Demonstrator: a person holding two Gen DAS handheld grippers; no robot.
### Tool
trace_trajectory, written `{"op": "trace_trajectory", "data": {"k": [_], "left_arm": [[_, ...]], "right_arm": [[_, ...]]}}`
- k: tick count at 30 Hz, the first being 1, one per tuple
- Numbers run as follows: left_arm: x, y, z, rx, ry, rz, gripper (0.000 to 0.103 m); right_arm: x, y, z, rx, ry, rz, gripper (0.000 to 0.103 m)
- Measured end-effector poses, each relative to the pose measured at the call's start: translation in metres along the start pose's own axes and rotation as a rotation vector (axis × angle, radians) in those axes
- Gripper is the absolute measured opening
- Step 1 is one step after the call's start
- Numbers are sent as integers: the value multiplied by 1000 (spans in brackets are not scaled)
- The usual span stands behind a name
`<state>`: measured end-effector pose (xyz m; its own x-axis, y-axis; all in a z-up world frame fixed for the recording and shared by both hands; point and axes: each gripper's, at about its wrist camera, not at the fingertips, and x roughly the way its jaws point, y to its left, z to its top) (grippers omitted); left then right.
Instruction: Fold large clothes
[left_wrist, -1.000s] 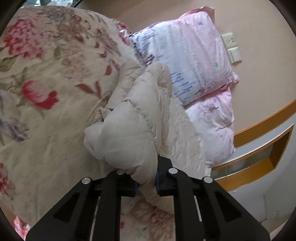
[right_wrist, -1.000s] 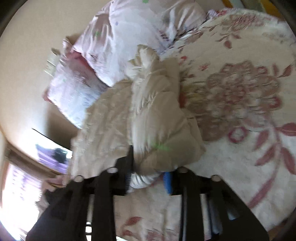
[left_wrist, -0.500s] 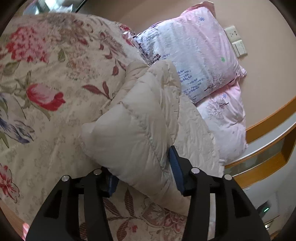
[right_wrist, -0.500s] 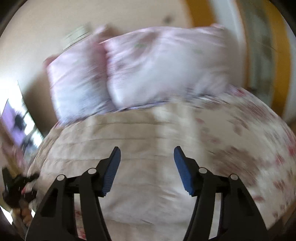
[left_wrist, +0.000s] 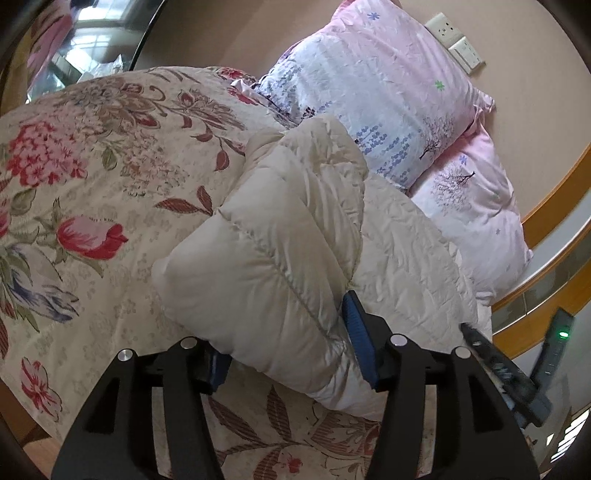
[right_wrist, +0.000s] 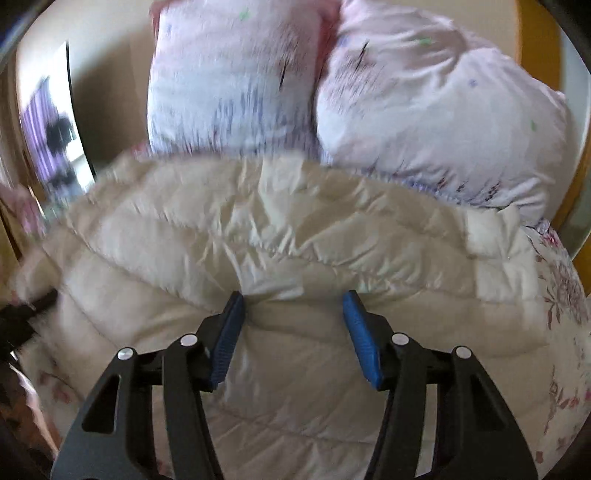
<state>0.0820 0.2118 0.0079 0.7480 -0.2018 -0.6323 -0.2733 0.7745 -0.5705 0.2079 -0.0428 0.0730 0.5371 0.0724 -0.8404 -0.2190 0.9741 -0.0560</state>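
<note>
Jacket sleeve (left_wrist: 273, 266) newly released, both fingers (right_wrist: 356, 328)

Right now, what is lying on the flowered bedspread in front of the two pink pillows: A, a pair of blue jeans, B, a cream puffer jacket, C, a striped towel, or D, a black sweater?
B: a cream puffer jacket with quilted stitching lies on the flowered bedspread, just in front of the pink pillows.

cream puffer jacket (left_wrist: 280, 251): 1 | pink pillows (left_wrist: 384, 92): 2 | floral bedspread (left_wrist: 92, 177): 1 | wall sockets (left_wrist: 456, 37): 2
</note>
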Motion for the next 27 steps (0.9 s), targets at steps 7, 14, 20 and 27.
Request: {"op": "trace_trajectory", "data": {"k": [7, 14, 20, 27], "left_arm": [[-2, -10, 6, 59, -15, -16, 56], [2, -12, 12, 51, -12, -38, 55], [9, -10, 11, 26, -5, -37, 44], [-10, -48, 21, 158, -113, -115, 29]], "right_arm": [[24, 9, -10, -34, 44, -38, 61], [30, 3, -13, -24, 39, -25, 69], [32, 0, -11, -16, 48, -28, 74], [37, 3, -14, -21, 48, -46, 75]]}}
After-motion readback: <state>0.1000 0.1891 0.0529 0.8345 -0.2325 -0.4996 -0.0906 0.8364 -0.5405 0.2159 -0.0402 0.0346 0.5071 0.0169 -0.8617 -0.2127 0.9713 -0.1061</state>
